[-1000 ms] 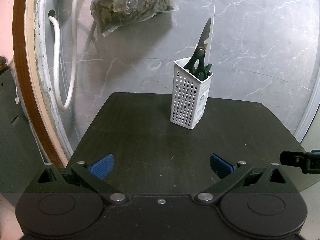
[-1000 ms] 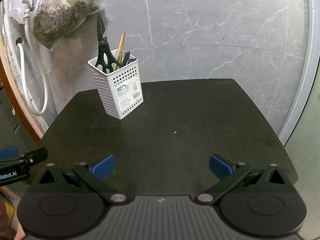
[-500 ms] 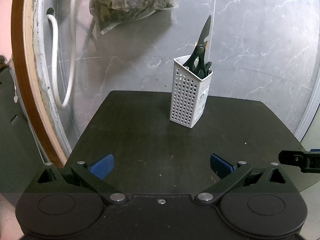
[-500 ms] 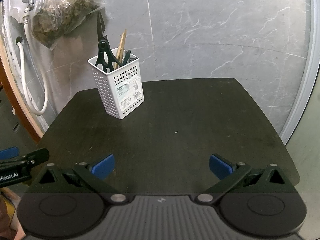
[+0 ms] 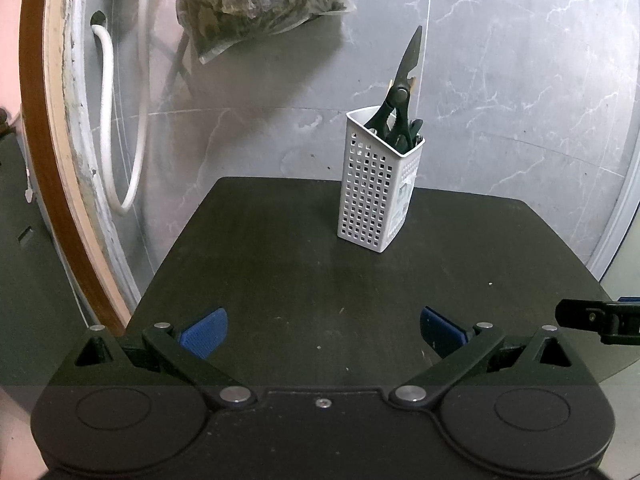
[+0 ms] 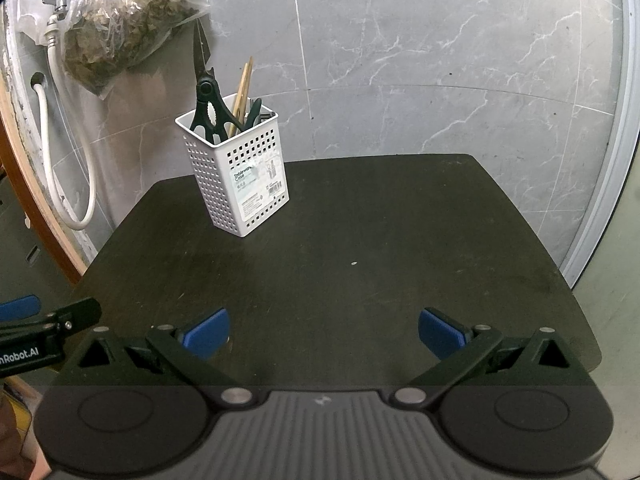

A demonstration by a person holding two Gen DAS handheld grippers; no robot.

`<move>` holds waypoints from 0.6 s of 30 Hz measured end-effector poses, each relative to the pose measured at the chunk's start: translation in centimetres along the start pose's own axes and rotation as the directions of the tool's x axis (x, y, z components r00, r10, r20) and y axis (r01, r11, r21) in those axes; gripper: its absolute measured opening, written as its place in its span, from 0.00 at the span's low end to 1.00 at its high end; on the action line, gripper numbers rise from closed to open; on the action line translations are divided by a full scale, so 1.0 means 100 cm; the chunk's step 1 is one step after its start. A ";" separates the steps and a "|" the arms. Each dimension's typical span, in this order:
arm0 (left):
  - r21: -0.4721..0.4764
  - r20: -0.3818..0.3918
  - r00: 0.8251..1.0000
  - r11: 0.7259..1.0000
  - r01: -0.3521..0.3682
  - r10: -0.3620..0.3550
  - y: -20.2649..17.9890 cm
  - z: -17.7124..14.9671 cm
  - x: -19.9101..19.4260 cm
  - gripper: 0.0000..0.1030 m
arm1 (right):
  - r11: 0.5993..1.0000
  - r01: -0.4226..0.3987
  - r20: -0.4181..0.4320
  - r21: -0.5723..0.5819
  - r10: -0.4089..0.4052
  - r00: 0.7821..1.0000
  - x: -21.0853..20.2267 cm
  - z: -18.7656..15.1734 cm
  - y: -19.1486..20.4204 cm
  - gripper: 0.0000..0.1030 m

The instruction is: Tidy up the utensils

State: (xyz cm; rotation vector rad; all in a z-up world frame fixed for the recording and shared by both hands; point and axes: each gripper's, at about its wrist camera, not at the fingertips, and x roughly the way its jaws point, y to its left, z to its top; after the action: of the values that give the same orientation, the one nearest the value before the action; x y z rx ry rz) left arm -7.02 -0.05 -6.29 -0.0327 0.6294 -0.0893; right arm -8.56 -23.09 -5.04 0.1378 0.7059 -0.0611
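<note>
— On the table (image 6: 400, 240), what? Where?
— Utensil holder (image 6: 244, 184), standing upright toward the far left corner, near the wall (image 6: 440, 60)
— Inside it?
— Scissors (image 6: 208, 108) and chopsticks (image 6: 243, 92), sticking up past the rim
— Behind, to the left?
— Bag (image 6: 128, 24) hanging on the wall above the holder, hose (image 6: 52, 140) looping down left of it

Home utility corner, grey marble-look wall tiles (image 6: 440, 60), tap with white hose (image 6: 52, 120), hanging plastic bag (image 6: 128, 28)
</note>
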 end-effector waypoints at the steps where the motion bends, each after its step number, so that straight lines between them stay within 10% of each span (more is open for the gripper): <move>1: 0.000 0.000 1.000 1.000 0.001 -0.001 0.000 0.000 0.000 0.99 | 1.000 0.000 -0.001 0.000 0.000 1.000 0.000 0.000 0.000 1.00; 18: 0.002 -0.008 1.000 1.000 0.003 -0.003 -0.002 -0.001 0.004 0.99 | 1.000 -0.003 -0.006 0.000 0.003 1.000 0.003 0.001 -0.001 1.00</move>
State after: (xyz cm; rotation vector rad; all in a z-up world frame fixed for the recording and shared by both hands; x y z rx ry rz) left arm -6.71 -0.31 -6.58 -0.0315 0.6378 -0.0930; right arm -8.25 -23.18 -5.21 0.1389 0.7117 -0.0579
